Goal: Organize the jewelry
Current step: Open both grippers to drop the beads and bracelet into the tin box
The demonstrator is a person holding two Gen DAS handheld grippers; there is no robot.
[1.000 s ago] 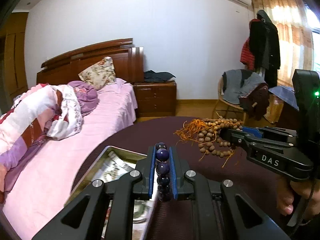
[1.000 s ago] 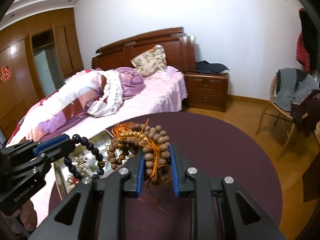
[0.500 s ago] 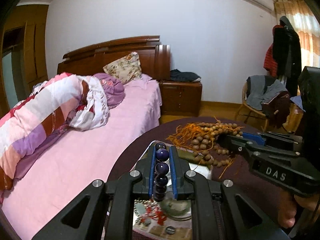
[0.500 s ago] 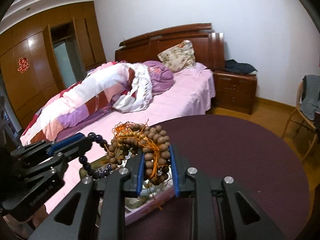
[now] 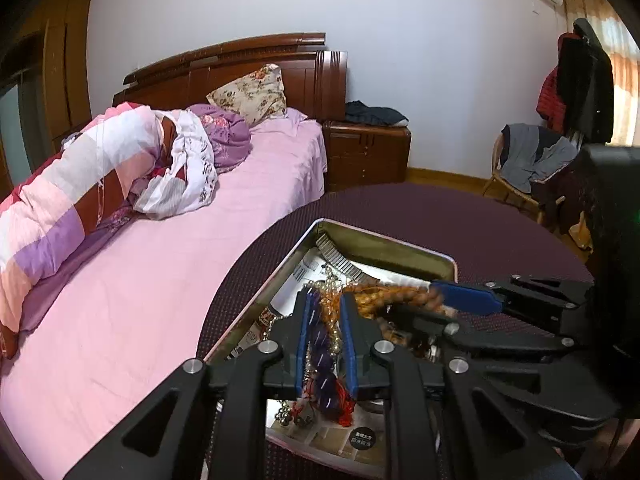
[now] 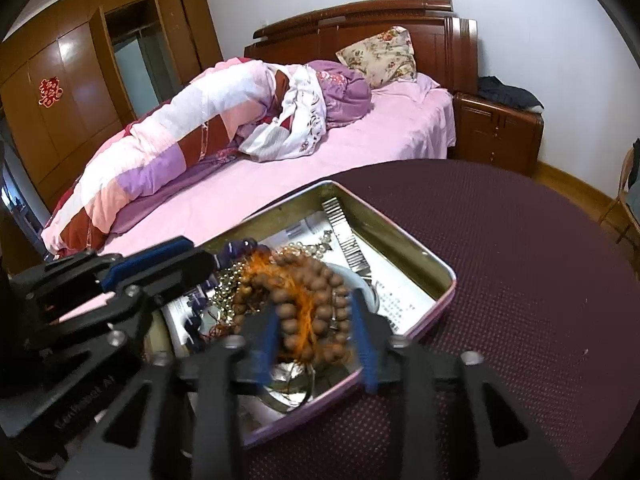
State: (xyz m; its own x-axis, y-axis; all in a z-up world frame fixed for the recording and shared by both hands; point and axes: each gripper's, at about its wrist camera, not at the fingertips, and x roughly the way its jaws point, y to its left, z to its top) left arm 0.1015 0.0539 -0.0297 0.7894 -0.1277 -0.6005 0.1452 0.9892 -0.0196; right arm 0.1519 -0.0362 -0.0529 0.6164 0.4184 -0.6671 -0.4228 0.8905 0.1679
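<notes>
Left gripper (image 5: 325, 344) fingers pinched a string of dark purple round beads (image 5: 323, 364) above the rectangular gold-lined metal tin (image 6: 404, 236) on the round maroon bench (image 6: 520, 264). Right gripper (image 6: 316, 340) fingers were spread slightly around a coiled brown wooden bead strand with orange tassel (image 6: 304, 304); grip contact could not be confirmed. Both strands hung over the tin's interior.

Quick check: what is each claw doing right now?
Left claw: shut on purple beads.
Right claw: jaws wider, brown beads between them; grip cannot be told.
</notes>
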